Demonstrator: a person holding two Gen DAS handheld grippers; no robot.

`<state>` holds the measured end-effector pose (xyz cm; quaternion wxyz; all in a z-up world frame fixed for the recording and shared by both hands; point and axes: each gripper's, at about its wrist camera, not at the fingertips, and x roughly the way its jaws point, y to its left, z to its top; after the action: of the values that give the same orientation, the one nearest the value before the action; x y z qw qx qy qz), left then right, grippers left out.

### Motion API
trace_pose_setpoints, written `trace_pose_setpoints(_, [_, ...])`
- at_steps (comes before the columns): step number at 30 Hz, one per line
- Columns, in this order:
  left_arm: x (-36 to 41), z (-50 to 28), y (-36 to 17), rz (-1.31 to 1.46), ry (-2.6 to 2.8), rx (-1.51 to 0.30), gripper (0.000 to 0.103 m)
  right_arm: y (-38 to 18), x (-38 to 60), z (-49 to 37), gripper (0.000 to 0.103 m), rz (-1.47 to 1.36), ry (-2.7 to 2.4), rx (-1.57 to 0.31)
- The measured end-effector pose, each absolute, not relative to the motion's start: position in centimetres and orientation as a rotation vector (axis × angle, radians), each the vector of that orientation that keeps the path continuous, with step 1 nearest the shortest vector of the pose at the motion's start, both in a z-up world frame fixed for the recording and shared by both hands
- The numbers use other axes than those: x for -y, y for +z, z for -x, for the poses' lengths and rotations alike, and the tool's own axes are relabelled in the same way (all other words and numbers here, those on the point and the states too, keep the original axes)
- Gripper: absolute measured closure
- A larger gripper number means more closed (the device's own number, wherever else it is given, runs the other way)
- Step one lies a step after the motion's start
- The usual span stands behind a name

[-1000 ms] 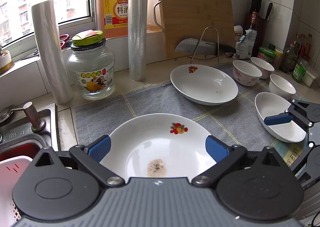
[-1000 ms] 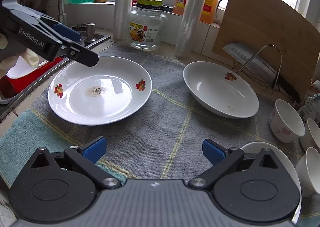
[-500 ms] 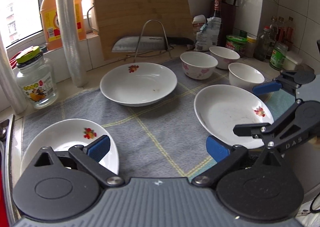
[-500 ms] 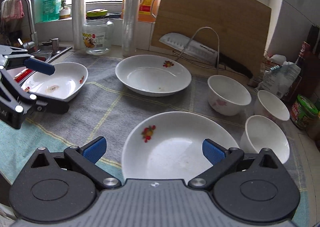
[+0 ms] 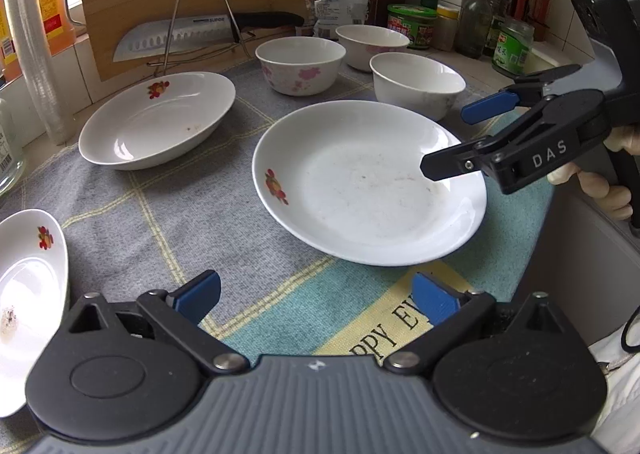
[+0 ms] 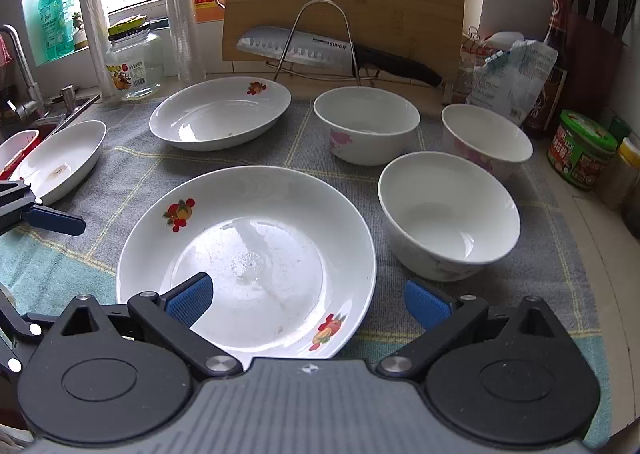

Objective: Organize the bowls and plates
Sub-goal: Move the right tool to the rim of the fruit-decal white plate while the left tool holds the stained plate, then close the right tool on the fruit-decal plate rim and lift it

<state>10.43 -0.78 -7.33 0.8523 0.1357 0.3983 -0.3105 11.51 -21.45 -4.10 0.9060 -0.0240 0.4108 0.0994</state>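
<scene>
Nothing stacked yet: 3 plates (image 6: 248,254), 3 bowls (image 6: 448,214) lie apart, frame centre; left gripper (image 5: 316,296) & right gripper (image 6: 306,300) both spread wide, empty.

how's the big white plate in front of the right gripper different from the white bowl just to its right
The shallow white plate with fruit prints is wide and low; the plain-rimmed deep white bowl is narrower with tall sides. The plate carries red-orange fruit motifs on its rim, while the bowl's inside is plain with only a faint print near its base. The plate's middle shows faint smears; the bowl looks clean. Both are glossy white, upright and empty on the grey checked cloth.
</scene>
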Motion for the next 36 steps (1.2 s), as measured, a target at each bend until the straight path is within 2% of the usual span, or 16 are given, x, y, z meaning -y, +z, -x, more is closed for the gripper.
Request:
trace_pose_setpoints(14, [3.1,-11.3,-9.5,-0.361,-0.682,-0.881,0.001,-7.3,22.6,-14.6,0.000,-0.030,0.298,-0.974])
trace_pose_setpoints(26, [3.5,-12.5,-9.7,-0.415,-0.794,-0.859,0.001,-7.4,21.2,-15.7,0.000,0.097,0.344,-1.014])
trace_pose_setpoints(36, [3.6,-13.8,-9.7,-0.486,-0.922,-0.843,0.001,-6.9,22.3,-17.1,0.000,-0.018,0.397,-1.036])
